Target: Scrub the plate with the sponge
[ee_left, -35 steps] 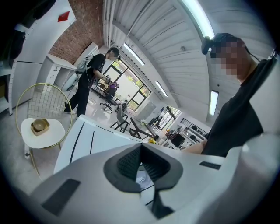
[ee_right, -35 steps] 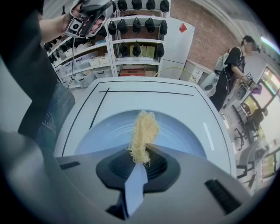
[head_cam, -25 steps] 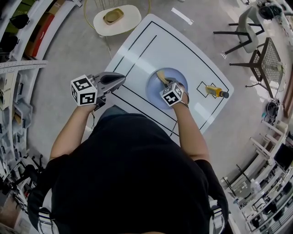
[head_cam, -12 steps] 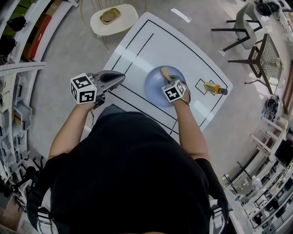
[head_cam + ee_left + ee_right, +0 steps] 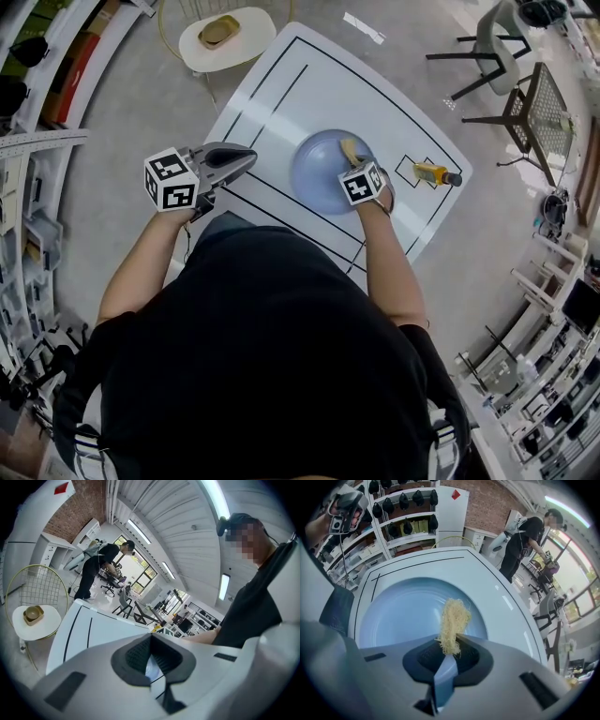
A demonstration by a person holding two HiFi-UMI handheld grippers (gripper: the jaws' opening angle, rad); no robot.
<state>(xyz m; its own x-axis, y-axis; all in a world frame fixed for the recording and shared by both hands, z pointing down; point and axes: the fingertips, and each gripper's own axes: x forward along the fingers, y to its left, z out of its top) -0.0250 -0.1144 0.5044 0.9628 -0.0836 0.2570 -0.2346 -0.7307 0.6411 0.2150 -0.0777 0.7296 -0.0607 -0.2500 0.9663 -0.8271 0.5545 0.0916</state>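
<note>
From the head view, the pale blue round plate lies in the middle of the white counter. The right gripper holds the sponge on the plate's right part. One second ago the sponge was more to the left of the plate. The left gripper stays over the counter's near left edge, apart from the plate.

In the left gripper view, the left gripper is closed to a thin slit with nothing between.

In the right gripper view, the right gripper is clamped on the sponge, a yellow, straw-like bundle of rough fibres. It stands up from the jaws over the plate.
</note>
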